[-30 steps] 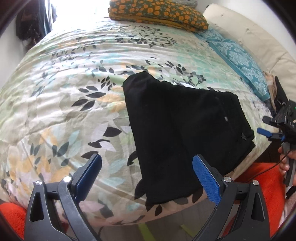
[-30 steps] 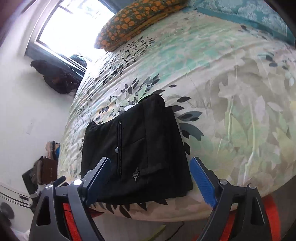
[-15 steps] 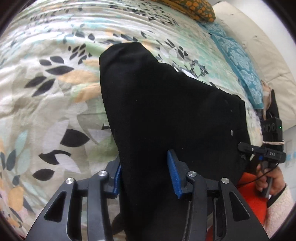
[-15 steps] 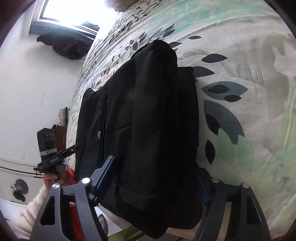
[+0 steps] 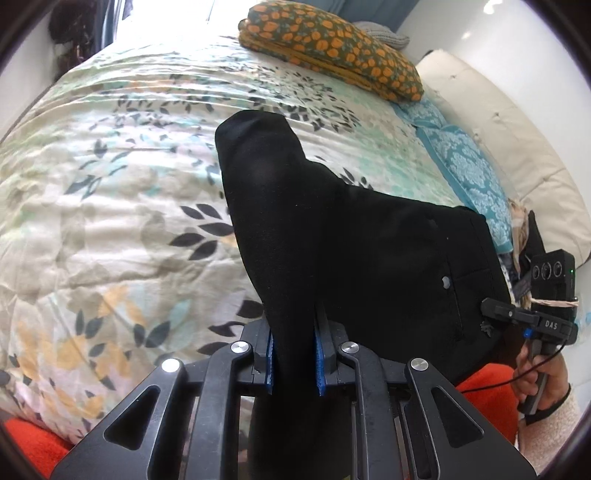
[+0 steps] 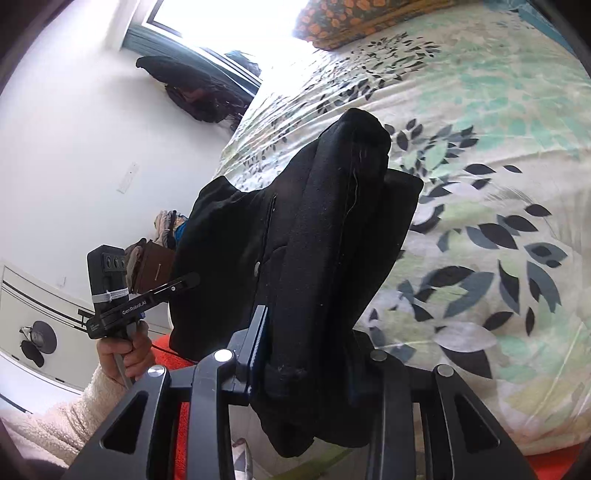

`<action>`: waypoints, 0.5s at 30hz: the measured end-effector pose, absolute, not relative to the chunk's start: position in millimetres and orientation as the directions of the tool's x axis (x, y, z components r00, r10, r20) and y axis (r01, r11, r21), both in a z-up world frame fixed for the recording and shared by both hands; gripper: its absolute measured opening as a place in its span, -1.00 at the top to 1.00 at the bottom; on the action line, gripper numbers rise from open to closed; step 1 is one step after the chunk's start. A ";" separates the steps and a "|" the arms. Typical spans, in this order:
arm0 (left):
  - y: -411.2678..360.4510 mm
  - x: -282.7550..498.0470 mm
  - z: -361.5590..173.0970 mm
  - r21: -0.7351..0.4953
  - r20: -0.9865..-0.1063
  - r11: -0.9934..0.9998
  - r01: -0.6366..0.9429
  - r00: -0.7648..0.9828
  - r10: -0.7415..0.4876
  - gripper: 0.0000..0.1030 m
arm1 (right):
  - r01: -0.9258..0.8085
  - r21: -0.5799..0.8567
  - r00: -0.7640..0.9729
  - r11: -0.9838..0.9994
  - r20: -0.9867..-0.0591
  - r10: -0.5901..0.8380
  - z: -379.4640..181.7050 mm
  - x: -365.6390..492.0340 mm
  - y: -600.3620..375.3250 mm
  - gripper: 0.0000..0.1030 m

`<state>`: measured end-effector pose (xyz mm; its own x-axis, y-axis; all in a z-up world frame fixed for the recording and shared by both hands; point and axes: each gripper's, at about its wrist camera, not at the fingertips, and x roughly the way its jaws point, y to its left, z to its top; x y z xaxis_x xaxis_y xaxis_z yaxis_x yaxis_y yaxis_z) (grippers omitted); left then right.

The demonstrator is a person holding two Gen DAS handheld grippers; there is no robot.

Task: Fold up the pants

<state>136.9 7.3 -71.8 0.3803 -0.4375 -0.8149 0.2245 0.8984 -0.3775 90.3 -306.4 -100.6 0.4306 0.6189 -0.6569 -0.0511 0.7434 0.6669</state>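
The black pants (image 5: 369,251) lie folded at the near edge of a bed with a leaf-print cover (image 5: 129,184). My left gripper (image 5: 293,363) is shut on the near left edge of the pants, which rises as a ridge between the blue pads. My right gripper (image 6: 306,354) is shut on the near right edge of the pants (image 6: 314,240), and the bunched cloth hides its right pad. Each gripper shows in the other's view: the right one (image 5: 532,321) in the left wrist view, the left one (image 6: 144,299) in the right wrist view.
An orange-flowered pillow (image 5: 332,48) lies at the head of the bed, with a teal patterned pillow (image 5: 469,170) beside a cream headboard (image 5: 517,140). A red rug (image 5: 487,402) lies below the bed edge. A white wall (image 6: 74,147) and a window (image 6: 221,22) stand on the far side.
Both grippers moved from open above the bed edge onto the pants' near edge and closed on it. The gripped edge now stands lifted off the cover.
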 end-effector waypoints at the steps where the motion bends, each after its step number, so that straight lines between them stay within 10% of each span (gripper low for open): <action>1: 15.3 141.5 -76.6 -0.368 -0.820 0.906 0.209 0.387 -0.422 0.70 | -0.054 0.668 0.432 0.742 -0.654 0.621 -102.5 97.6 -295.3 0.34; 6: 25.9 151.1 -132.8 -0.096 -0.909 0.987 0.132 0.392 -0.141 0.34 | 0.026 0.605 0.376 0.796 -0.744 0.553 -155.9 120.3 -249.7 0.19; 8: 30.8 137.3 -129.7 -0.033 -0.894 0.994 0.106 0.442 -0.077 0.29 | 0.098 0.480 0.347 0.872 -0.838 0.422 -176.7 120.9 -241.0 -0.23; 10: 35.4 116.1 -109.6 -0.021 -0.859 0.996 0.092 0.508 -0.066 -0.25 | 0.144 0.411 0.394 0.900 -0.858 0.329 -170.6 109.7 -244.1 -0.96; 12: 36.3 90.3 -84.0 0.033 -0.803 0.997 0.068 0.595 -0.014 -0.90 | 0.153 0.341 0.475 0.927 -0.848 0.234 -141.7 86.6 -249.3 -1.00; 15: 26.7 55.7 -51.0 0.057 -0.746 0.996 0.073 0.666 -0.006 -0.94 | 0.130 0.181 0.524 0.975 -0.848 0.087 -89.3 58.1 -237.1 -1.00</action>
<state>55.7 26.7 -51.0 0.6665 -0.0062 -0.7455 0.0731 0.9957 0.0570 58.1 -237.1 -89.3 0.5236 0.0870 -0.8475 0.1304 0.9749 0.1807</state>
